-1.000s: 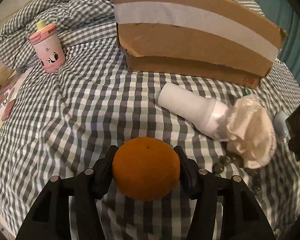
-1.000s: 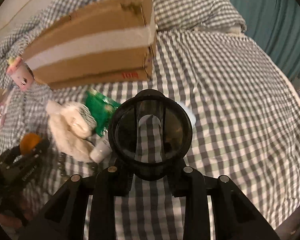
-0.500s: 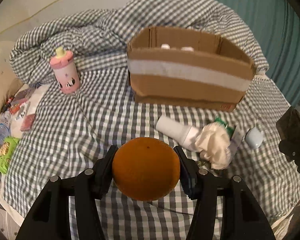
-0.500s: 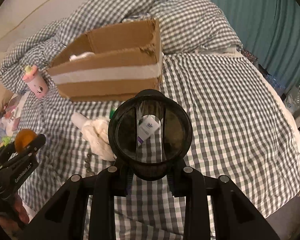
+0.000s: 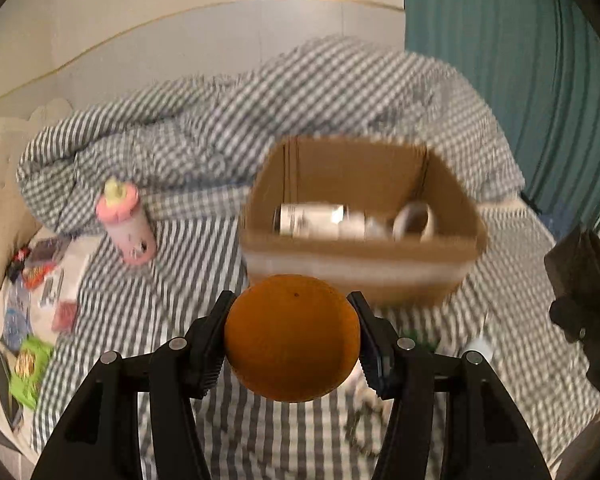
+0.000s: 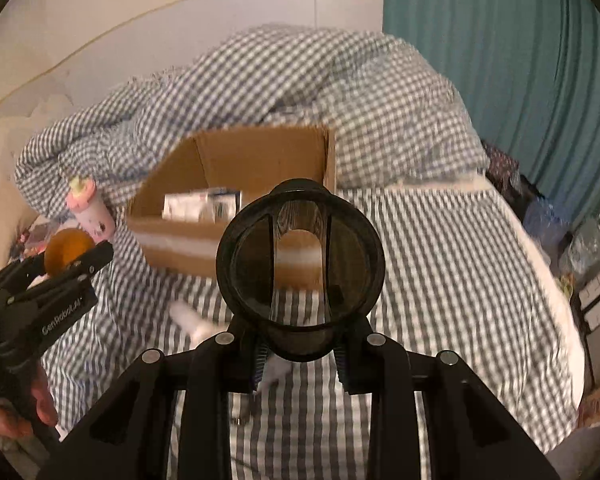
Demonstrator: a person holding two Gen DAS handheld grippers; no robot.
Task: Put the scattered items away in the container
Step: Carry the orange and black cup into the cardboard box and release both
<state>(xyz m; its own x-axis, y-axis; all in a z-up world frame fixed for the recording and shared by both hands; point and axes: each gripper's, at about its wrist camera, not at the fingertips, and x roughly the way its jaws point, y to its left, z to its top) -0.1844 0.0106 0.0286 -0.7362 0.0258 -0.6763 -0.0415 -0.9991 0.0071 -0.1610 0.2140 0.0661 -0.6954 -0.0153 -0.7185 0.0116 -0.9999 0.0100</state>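
Left tool [image 5: 292, 340] clamped on a round, matte orange [image 5: 292, 338], raised in front of the open cardboard box [image 5: 360, 240], which sits on a gingham-covered bed [image 5: 160, 292]. Right tool [image 6: 300, 354] grips a dark, translucent round cup [image 6: 300, 268] by its base, also before the box. Only the left view shows a bottle [image 5: 310, 220] and a tape roll [image 5: 416, 222] lying inside the box; only the right view shows the left tool from the side. A pink sippy cup [image 5: 126, 224] stands left of the box.

Both tongs risen; cardboard box [image 5: 360, 268] interior now visible, nearer left tongs [image 5: 292, 344].
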